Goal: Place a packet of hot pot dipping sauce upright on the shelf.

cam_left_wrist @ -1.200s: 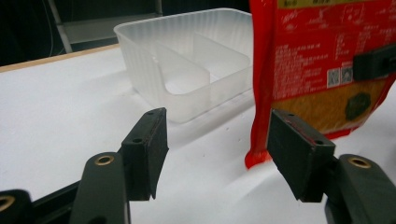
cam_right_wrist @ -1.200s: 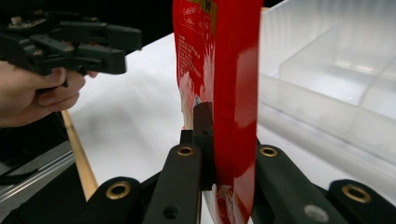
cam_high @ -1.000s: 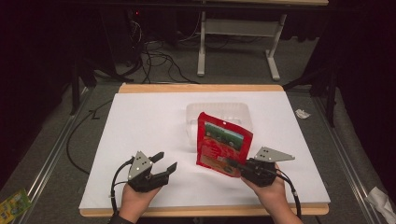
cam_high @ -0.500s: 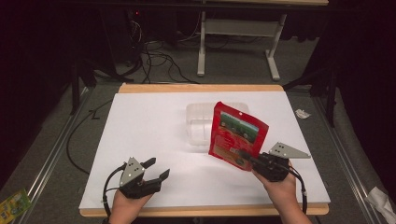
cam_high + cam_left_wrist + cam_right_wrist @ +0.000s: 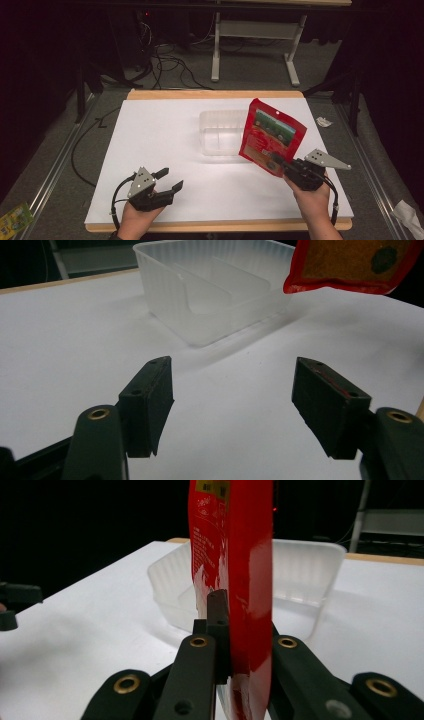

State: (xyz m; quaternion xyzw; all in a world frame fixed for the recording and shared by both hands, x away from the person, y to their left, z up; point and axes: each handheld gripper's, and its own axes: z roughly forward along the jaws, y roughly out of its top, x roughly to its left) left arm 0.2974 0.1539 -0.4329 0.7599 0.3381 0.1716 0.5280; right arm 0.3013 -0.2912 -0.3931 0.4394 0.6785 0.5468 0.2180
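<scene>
The right hand-held gripper [image 5: 281, 167] is clamped on the lower edge of a red snack pouch [image 5: 271, 136], holding it up off the table [image 5: 165, 130] at a tilt, its top leaning away from the person. In the right gripper view the pouch [image 5: 235, 570] stands edge-on between the closed jaws, with the clear plastic container [image 5: 305, 575] on the table behind it. In the high view the pouch overlaps the container's [image 5: 220, 132] right end. The left hand-held gripper [image 5: 167, 181] sits low near the table's front edge, well apart from the pouch, its jaws spread wide with nothing between them; its own view looks toward the container [image 5: 210, 285] and the pouch's bottom corner [image 5: 350, 265]
</scene>
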